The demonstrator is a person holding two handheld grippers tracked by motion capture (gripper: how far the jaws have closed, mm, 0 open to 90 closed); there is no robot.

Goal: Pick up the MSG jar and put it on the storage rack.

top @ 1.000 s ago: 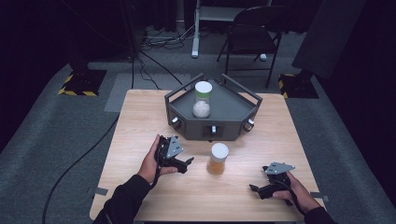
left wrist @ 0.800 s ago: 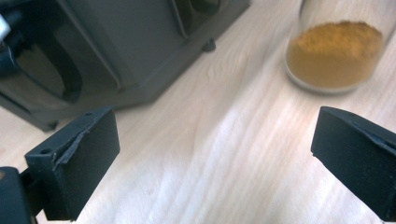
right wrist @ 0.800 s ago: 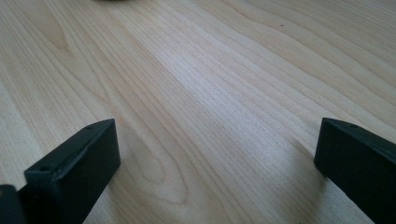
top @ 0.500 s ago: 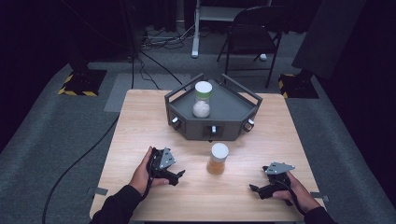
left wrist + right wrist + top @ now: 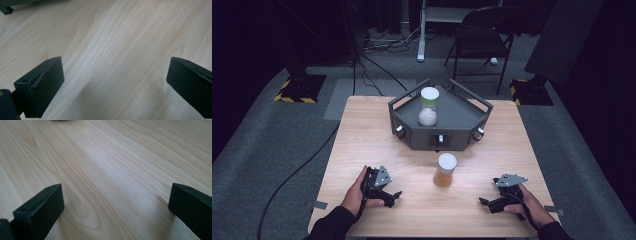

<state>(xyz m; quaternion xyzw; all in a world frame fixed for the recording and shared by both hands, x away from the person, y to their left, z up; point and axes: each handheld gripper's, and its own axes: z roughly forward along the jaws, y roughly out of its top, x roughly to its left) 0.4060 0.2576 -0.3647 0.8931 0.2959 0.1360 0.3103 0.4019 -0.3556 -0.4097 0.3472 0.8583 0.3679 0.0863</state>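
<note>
A: Two tools, both empty. Your left tool [image 5: 388, 196] rests low on the desk [image 5: 362, 135] at about seven o'clock, and your right tool [image 5: 490, 202] sits at about five o'clock. In each gripper view the jaws stand wide apart with only bare wood between them.

B: And the jar?

A: The jar with the amber contents [image 5: 445, 170] stands upright on the desk between your two tools, a little toward twelve o'clock from both. It has a white lid and is near the front wall of the dark tray [image 5: 457, 131] without touching it. A second jar [image 5: 428, 106], with white contents, stands inside that tray at twelve o'clock.

B: So which hand goes first?

A: I'd judge either could, since neither is closing on anything yet. From your left tool the amber jar lies at about two o'clock; from your right, at about ten o'clock. Pick one and keep the other clear.

B: How do I take it cleanly?

A: Come in level, jaws at their present wide spread, so the jar passes between them without a nudge. It is tall and narrow and would likely tip if a jaw clips it near the lid. Aim for the body below the lid, centre it between the jaws, then close slowly until both sides touch. Lift straight up before moving toward the tray.
</note>
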